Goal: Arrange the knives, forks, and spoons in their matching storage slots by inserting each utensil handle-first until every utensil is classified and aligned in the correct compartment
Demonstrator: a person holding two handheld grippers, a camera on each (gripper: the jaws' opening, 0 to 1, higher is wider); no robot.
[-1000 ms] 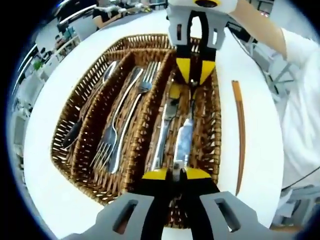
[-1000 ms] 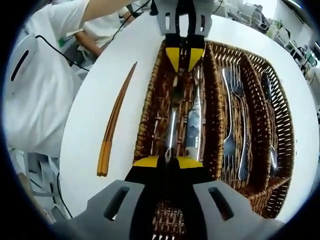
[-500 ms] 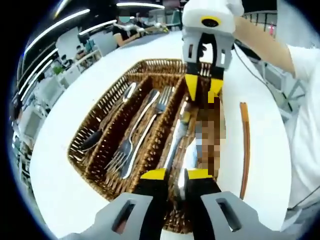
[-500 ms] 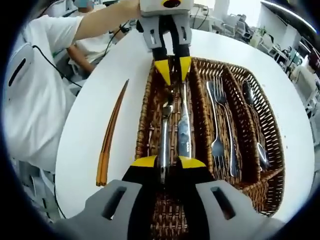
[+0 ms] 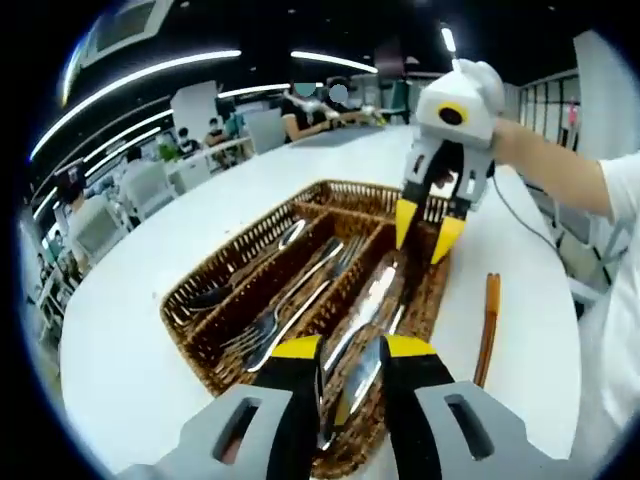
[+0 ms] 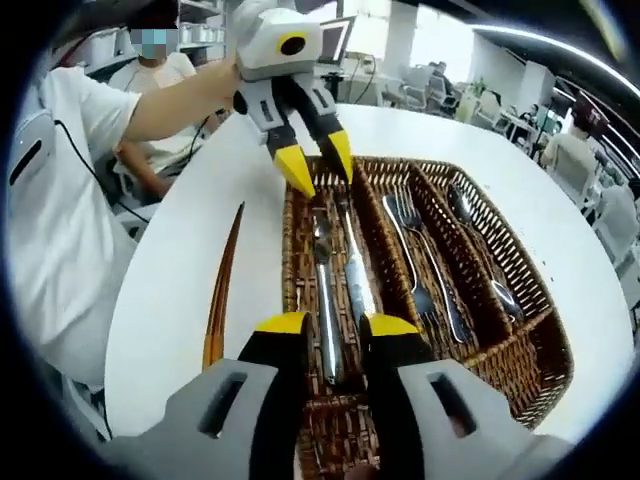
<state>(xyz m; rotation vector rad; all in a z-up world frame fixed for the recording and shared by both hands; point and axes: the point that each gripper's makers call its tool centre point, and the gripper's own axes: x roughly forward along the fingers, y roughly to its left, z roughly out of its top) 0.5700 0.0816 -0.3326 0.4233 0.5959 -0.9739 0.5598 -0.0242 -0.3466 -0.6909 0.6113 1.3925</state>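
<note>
Left gripper (image 5: 352,350) and right gripper (image 6: 336,327) both part-open, holding nothing, hovering over wicker tray (image 6: 520,345) knives (image 6: 352,270); chopsticks (image 6: 222,290) at 9 o'clock.

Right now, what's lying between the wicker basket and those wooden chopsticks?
Nothing: in the right gripper view, just bare white table separates the basket from the chopsticks.

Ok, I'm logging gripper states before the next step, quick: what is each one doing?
Left gripper: open, holding nothing, above the wicker tray.
Right gripper: open, holding nothing, above the knives.
</note>
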